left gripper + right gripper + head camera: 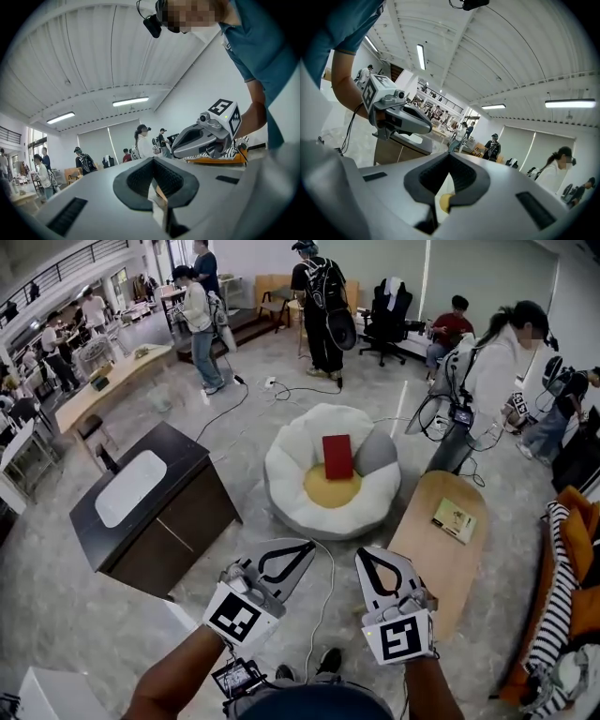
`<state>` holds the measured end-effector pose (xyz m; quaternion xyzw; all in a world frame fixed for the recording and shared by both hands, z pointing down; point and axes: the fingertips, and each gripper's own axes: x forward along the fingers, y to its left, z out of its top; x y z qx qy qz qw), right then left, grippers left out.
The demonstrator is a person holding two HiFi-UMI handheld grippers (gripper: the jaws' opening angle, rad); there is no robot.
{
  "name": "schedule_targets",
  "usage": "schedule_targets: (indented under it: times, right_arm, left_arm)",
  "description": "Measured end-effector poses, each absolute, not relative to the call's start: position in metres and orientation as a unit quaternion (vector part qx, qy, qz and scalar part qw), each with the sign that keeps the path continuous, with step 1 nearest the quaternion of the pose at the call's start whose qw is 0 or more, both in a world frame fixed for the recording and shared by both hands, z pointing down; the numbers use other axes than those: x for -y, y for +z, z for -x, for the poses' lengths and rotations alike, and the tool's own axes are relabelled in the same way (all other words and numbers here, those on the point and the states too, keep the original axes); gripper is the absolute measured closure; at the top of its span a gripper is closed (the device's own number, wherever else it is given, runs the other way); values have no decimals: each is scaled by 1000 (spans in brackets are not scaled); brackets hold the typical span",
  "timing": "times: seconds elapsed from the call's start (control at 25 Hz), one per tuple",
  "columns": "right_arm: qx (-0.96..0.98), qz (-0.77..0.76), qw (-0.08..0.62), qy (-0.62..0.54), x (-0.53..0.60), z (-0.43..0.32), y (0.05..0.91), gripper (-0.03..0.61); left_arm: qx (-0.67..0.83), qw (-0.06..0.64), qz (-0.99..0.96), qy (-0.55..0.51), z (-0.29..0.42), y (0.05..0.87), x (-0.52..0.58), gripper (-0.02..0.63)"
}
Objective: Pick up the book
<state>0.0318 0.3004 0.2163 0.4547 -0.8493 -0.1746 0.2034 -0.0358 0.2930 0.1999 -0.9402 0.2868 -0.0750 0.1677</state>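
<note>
A red book (337,456) lies on a white beanbag seat (291,484) with a yellow centre, ahead of me on the floor. A second, pale-covered book (455,519) lies on the oval wooden table (436,559) to the right. My left gripper (310,544) and right gripper (362,553) are held side by side low in the head view, both shut and empty, short of the beanbag. In the left gripper view its jaws (152,159) meet, with the right gripper (206,136) beside them. The right gripper view shows its closed jaws (450,153) and the left gripper (401,117).
A dark cabinet with a white basin (150,502) stands to the left. A white cable (323,601) runs across the floor between the grippers. An orange sofa with striped cloth (567,577) is at the right edge. Several people stand or sit farther back; one (487,381) is near the wooden table.
</note>
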Motion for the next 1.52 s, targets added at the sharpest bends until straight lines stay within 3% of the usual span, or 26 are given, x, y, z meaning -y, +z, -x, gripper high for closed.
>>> schedule_targets:
  times: [0.68,1.52]
  right_arm:
    - [858,-443,190,-178,-229,-69,224,566]
    - [826,-489,221,-172,-106,-7,225,566]
  left_arm:
    - [-300,159,936,-91,4,211,-230,609]
    - [-245,151,956,-65,70,216,-98,609]
